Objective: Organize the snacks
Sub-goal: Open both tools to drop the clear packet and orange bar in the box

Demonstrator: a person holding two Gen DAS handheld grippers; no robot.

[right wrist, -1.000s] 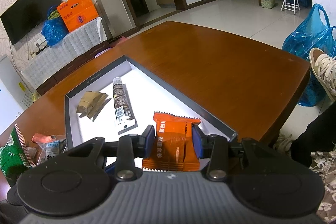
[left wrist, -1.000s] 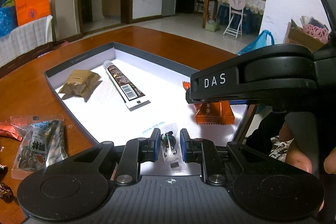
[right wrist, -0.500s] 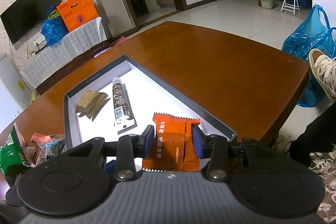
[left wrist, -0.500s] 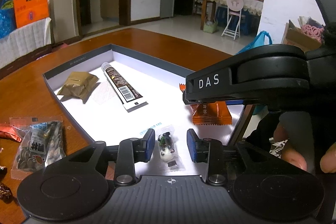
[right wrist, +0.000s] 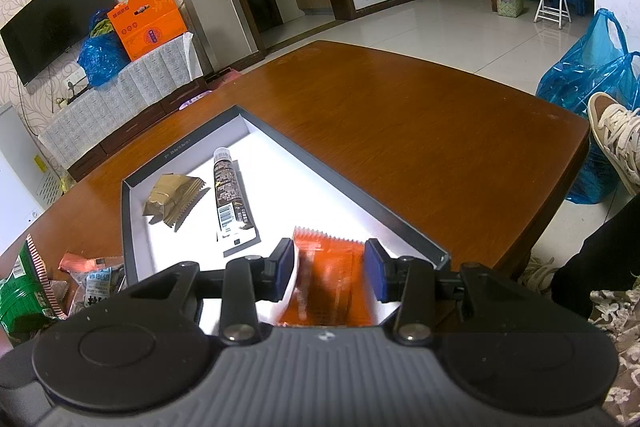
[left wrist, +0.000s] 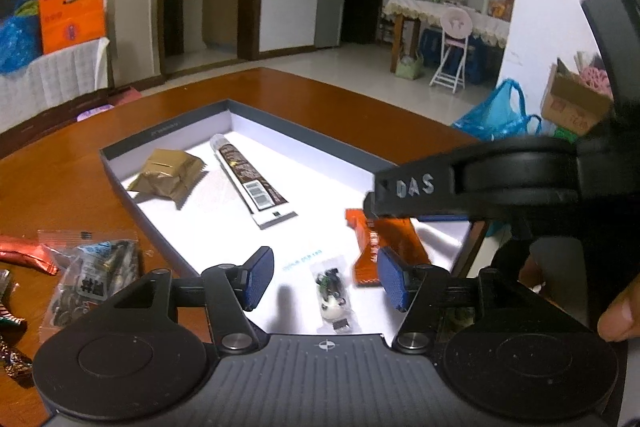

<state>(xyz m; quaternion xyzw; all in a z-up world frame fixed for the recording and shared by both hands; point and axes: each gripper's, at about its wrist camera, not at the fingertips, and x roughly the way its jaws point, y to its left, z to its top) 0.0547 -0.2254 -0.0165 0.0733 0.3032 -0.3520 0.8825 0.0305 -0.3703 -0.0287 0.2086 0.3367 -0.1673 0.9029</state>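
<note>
A shallow grey box with a white floor (left wrist: 168, 126) (right wrist: 400, 217) lies on the brown table. In it are a gold packet (left wrist: 168, 173) (right wrist: 174, 197), a brown tube (left wrist: 250, 179) (right wrist: 231, 197), an orange packet (left wrist: 380, 247) (right wrist: 328, 279) and a small clear packet (left wrist: 332, 293). My left gripper (left wrist: 326, 277) is open above the clear packet, which lies on the box floor. My right gripper (right wrist: 330, 269) is open, with the blurred orange packet between its fingers on the box floor. The right gripper also shows in the left wrist view (left wrist: 480, 187).
Loose snacks lie on the table left of the box: a clear seed packet (left wrist: 94, 275) (right wrist: 98, 281), a red wrapper (left wrist: 24, 255) and a green bag (right wrist: 20, 291). The table's right edge (right wrist: 576, 163) is close. A blue plastic bag (right wrist: 592, 75) sits on the floor.
My left gripper opened and let go of the small clear packet, which now lies in the box. My right gripper opened wider around the orange packet, which looks blurred.
</note>
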